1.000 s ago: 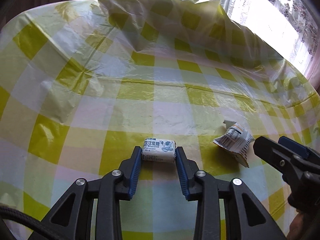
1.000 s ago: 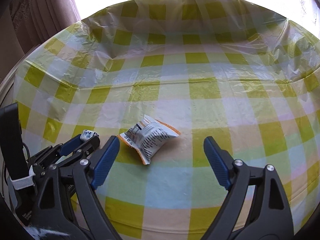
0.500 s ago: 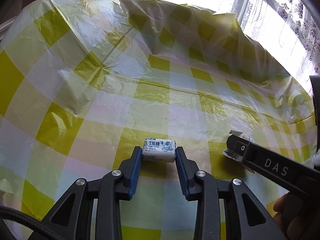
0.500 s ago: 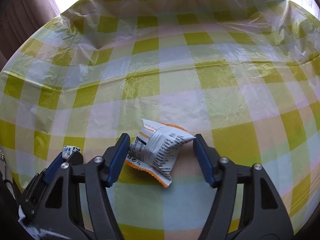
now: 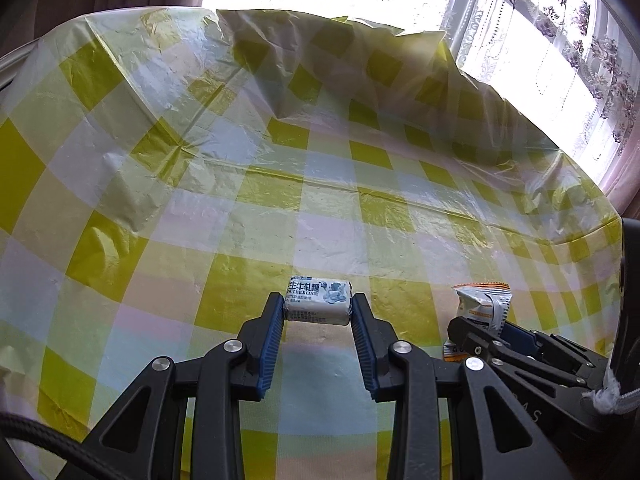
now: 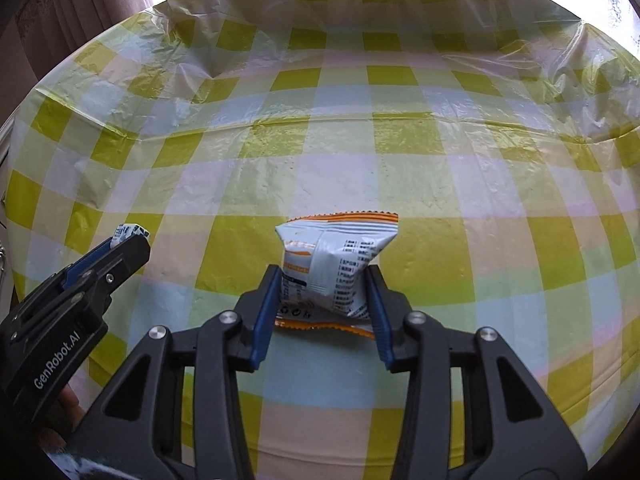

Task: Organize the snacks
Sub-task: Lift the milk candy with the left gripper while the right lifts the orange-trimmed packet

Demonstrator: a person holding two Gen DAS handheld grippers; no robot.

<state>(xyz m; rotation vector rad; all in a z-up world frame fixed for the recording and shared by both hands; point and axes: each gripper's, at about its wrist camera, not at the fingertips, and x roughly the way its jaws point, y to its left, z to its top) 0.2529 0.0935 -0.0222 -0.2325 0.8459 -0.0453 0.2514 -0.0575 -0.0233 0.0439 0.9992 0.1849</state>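
A small white-and-blue milk candy (image 5: 316, 300) sits crosswise between the blue pads of my left gripper (image 5: 317, 310), which is shut on it just above the yellow-checked tablecloth (image 5: 280, 220). An orange-and-white snack packet (image 6: 336, 248) stands between the pads of my right gripper (image 6: 323, 276). Its jaws are closing and both pads touch the packet's sides. The right wrist view shows the left gripper (image 6: 134, 240) at the left with the candy (image 6: 128, 232) poking out of its tip. In the left wrist view the packet (image 5: 486, 300) rises above the right gripper (image 5: 480, 326).
The plastic tablecloth is wrinkled and rises in crumpled folds along its far edge (image 5: 340, 40). A bright window with a lace curtain (image 5: 560, 40) lies beyond it, and a dark curtain (image 6: 80, 12) hangs at the left. A fingertip (image 6: 70, 400) shows under the left gripper.
My right gripper came down over the snack packet and its jaws narrowed from wide apart to touching it. The left gripper kept the candy and rose a little.
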